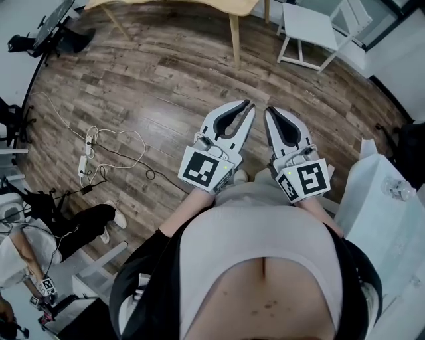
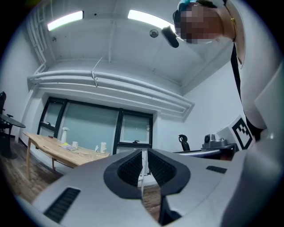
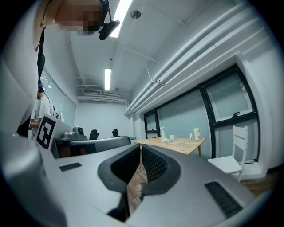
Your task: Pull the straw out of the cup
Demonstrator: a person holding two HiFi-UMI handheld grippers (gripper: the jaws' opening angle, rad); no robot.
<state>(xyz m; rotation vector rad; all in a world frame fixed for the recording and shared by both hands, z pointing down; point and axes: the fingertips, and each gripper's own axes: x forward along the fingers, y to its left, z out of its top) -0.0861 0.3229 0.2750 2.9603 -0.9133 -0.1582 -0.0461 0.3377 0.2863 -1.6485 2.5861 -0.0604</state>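
Neither a cup with a straw nor the straw itself can be made out for certain. A small clear glassy object [image 1: 397, 188] stands on the white table [image 1: 375, 206] at the right edge of the head view. My left gripper [image 1: 250, 104] and right gripper [image 1: 269, 110] are held side by side in front of the person's body, pointing level over the wooden floor. Both are shut with nothing between the jaws. In the left gripper view the left gripper [image 2: 143, 153] has its jaws closed at the tips. The right gripper [image 3: 141, 148] in its own view also has its tips together.
A wooden table [image 1: 232, 8] and a white chair [image 1: 312, 30] stand ahead across the floor. A power strip with cables [image 1: 86, 156] lies on the floor at the left. A seated person's legs [image 1: 86, 226] show at lower left.
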